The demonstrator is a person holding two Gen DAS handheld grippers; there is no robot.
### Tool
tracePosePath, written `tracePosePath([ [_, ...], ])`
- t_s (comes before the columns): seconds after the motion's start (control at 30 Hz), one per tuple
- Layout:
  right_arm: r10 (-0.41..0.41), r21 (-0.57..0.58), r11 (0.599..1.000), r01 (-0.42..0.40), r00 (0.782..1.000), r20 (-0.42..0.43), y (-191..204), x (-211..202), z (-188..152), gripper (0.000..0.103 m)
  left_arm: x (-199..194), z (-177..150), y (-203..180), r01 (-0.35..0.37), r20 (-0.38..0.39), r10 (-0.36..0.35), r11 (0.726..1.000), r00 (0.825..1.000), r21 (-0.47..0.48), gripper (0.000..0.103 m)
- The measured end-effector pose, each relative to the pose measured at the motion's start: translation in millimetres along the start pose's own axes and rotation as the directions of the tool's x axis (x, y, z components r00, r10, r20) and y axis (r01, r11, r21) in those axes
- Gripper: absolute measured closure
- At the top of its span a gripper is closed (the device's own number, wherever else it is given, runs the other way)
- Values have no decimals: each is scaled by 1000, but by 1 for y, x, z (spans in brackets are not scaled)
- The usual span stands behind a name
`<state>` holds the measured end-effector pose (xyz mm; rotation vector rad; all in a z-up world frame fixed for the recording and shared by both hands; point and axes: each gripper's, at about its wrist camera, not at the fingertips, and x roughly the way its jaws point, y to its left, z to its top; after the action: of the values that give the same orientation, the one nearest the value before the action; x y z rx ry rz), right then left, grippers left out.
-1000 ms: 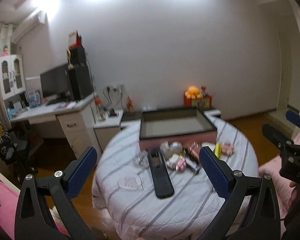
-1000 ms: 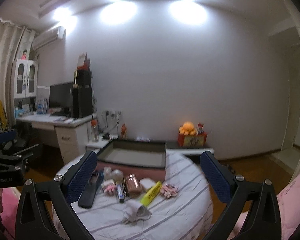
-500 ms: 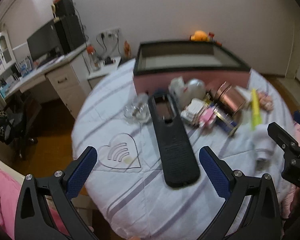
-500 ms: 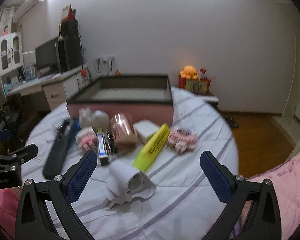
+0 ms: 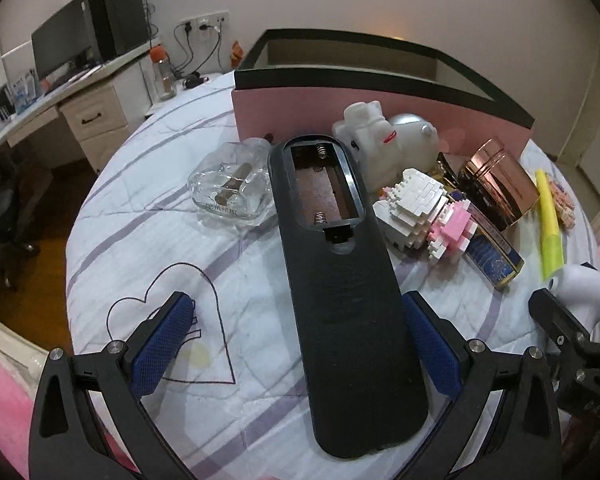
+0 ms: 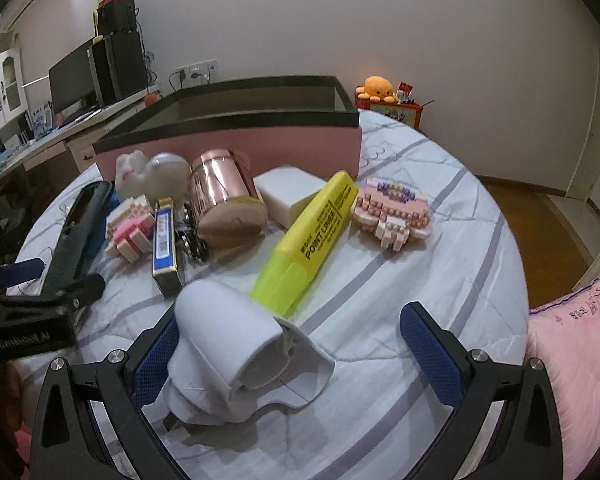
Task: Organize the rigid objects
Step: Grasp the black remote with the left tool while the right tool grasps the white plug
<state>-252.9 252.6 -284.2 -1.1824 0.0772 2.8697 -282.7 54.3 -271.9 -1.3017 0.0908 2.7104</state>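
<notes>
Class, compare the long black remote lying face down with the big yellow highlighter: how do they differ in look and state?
1. The long black remote is dark, flat and matte; the big yellow highlighter is bright and chunky with printed lettering.
2. The remote's battery bay is uncovered and empty, showing its springs; the highlighter looks closed and whole.
3. The remote lies between the open left tool's fingers; the highlighter lies beyond the right tool.

Both lie flat on the striped tablecloth.

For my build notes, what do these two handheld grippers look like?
Both the left gripper and right gripper have matte black angular frames with triangular cutouts, silver screw heads, and blue textured pads on the fingers. White lettering, partly blurred, marks the left one's body.
</notes>
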Motion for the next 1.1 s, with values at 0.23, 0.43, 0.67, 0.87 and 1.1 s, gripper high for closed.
tracePosePath([
  [0.23, 18, 5, 1000, -18, 1000, -3, -1, -2, 1, 0, -12, -7, -4, 30, 74, -33, 999, 997, 41, 20],
  [0.43, 87, 3, 996, -87, 996, 11, -6, -10, -2, 5, -35, -16, -2, 81, 65, -85, 995, 994, 61, 59],
  [0.67, 137, 13, 991, -137, 991, 10, -17, -19, -6, 32, -36, -19, 3, 88, 44, -90, 995, 995, 53, 53],
  [0.87, 153, 1, 988, -153, 988, 21, -13, -24, -8, 34, -28, -14, -8, 43, 78, -50, 995, 996, 86, 48],
  [1.1, 197, -46, 980, -196, 980, 23, -11, -25, -5, 35, -32, -11, -1, 65, 76, -71, 995, 995, 77, 60],
])
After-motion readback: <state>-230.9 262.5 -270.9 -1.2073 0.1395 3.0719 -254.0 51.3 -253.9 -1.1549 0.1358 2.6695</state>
